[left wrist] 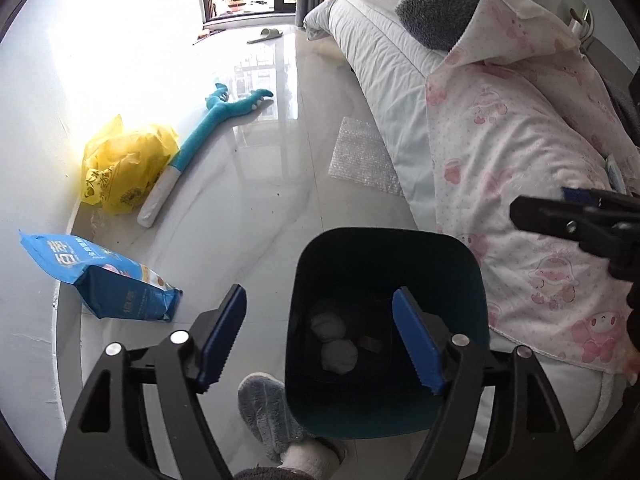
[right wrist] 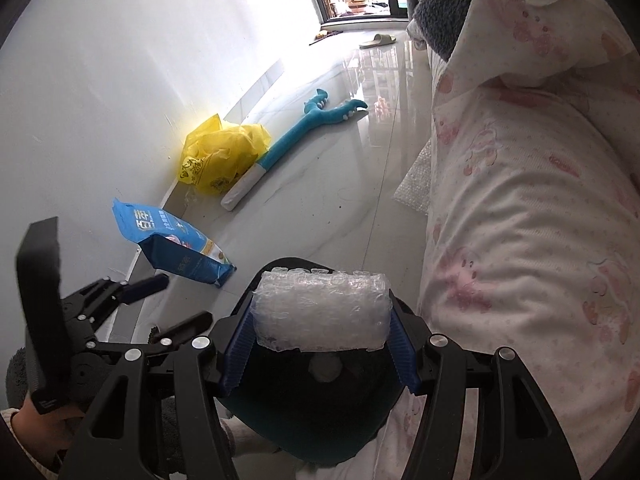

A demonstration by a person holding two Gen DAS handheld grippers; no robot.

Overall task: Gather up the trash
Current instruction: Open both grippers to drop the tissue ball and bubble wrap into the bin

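Already the dark teal bin [left wrist: 386, 320] holds a few pale crumpled wads and a brownish scrap at its bottom, so part of the collecting looks done. Right above the bin's mouth, the right gripper [right wrist: 322, 344] has its jaws pinching a rolled piece of bubble wrap [right wrist: 322, 310], seemingly ready to be let go into it. The left gripper [left wrist: 320, 340] hovers over the bin's near-left rim with jaws spread and nothing between them. Left of the bin, by the wall, lies a blue snack bag [left wrist: 100, 276]; farther from the bin along that wall sit a crumpled yellow plastic bag [left wrist: 124, 160] and a teal plush toy [left wrist: 208, 120]. Beyond the bin, against the bed [left wrist: 520, 160], a flat sheet of bubble wrap [left wrist: 362, 156] rests on the floor [left wrist: 260, 208]. Those bags and that sheet appear to remain for collecting.
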